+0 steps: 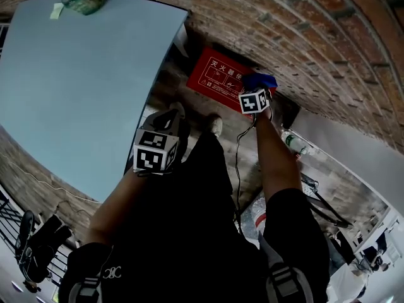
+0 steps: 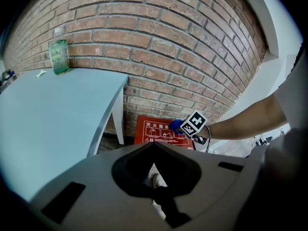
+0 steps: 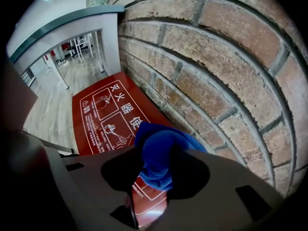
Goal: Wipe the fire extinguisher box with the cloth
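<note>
- Right gripper [image 3: 152, 184] grasps a crumpled blue cloth [image 3: 159, 153] against the far red metal fire extinguisher box [image 3: 98, 117], beside the brick wall [image 3: 216, 71].
- Left gripper [image 2: 161, 198] is clenched and empty, nearer.

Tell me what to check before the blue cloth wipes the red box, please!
1. Cloth clamped in the right hand-held gripper: ok.
2. Cloth over the fire extinguisher box, at its edge by the brick wall: ok.
3. Cloth pressing on the box: cannot tell.
4. Left hand-held gripper shut, empty, away from the box: ok.
5. Printed top of the box bare where it shows: ok.
</note>
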